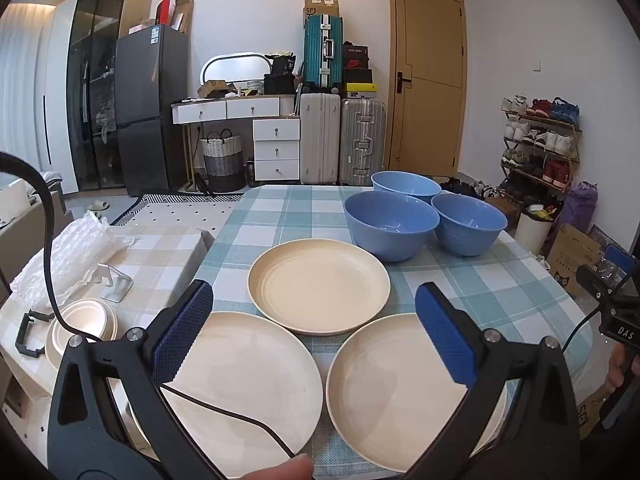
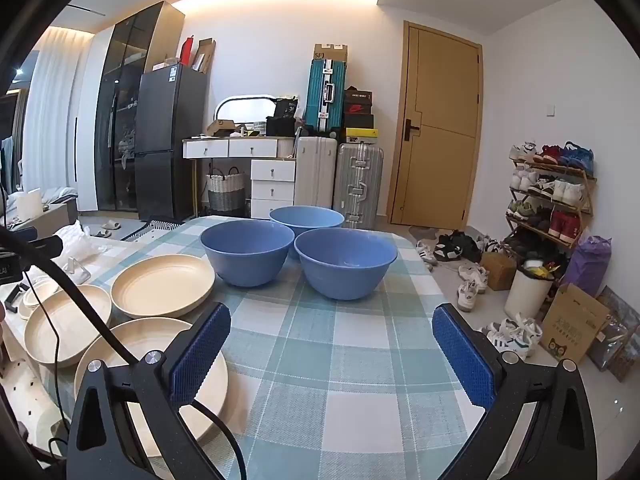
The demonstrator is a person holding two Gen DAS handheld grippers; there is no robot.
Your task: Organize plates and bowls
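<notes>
1. Three cream plates lie flat on the checked table [image 1: 280, 208]: a far plate [image 1: 319, 286], a left plate [image 1: 248, 384] and a right plate [image 1: 400, 392], close together, none stacked.
2. Three blue bowls stand upright behind them: a left bowl [image 2: 247, 252], a right bowl [image 2: 346, 262] and a back bowl [image 2: 307, 217], bunched close; whether their rims touch I cannot tell.
3. Both tools are empty. The left gripper [image 1: 314, 330] hangs over the plates with its jaws spread wide; the right gripper [image 2: 332, 354] hangs over bare cloth in front of the bowls, jaws equally wide.
4. Nothing looks sorted yet, so the likely first step is picking a plate or bowl to begin a stack.
5. For a plate, I would slide one finger under the raised rim at the near edge, since the plate sits flat and offers no other hold.
6. For a bowl, pinch the wall at the rim, one finger inside and one outside, then lift straight up before moving over its neighbour.
7. Lower each piece centred, so it nests rather than tilts.
</notes>
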